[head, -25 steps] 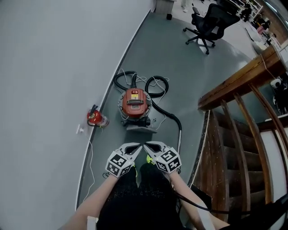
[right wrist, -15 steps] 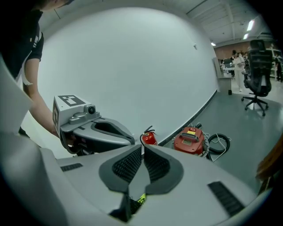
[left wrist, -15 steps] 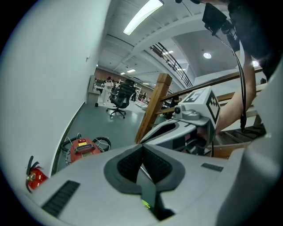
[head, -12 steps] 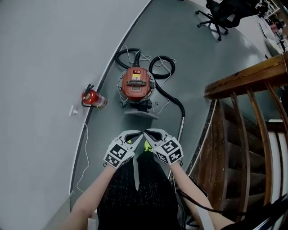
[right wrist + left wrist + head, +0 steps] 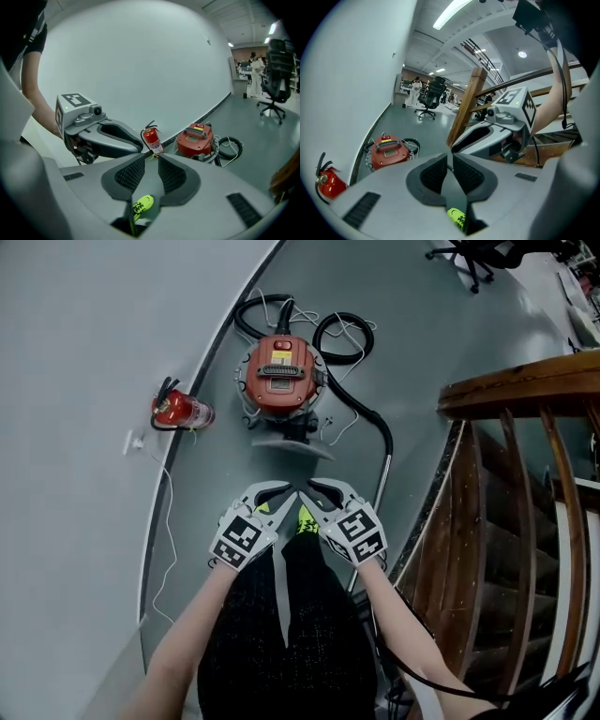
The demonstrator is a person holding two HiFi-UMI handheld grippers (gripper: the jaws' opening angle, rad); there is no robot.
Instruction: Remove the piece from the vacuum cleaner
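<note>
Grey office floor [image 5: 412, 352] runs along a curved, pale wall [image 5: 75, 352], with a brown wooden staircase [image 5: 525, 521] at my 3 o'clock. The round red vacuum cleaner [image 5: 279, 371] stands on the floor at my 12 o'clock, near the wall and well apart from both grippers; its black hose [image 5: 361, 409] coils behind it and trails toward 1 o'clock. My left hand-held gripper [image 5: 279, 493] points at it clenched, its pads together on nothing. My right hand-held gripper [image 5: 319, 491], just beside it, has its jaws released; they have just been opening, and nothing stands between them. A small red fire extinguisher [image 5: 178, 411] lies by the wall at 10 o'clock. My yellow-green shoe [image 5: 305, 519] shows below the grippers.
</note>
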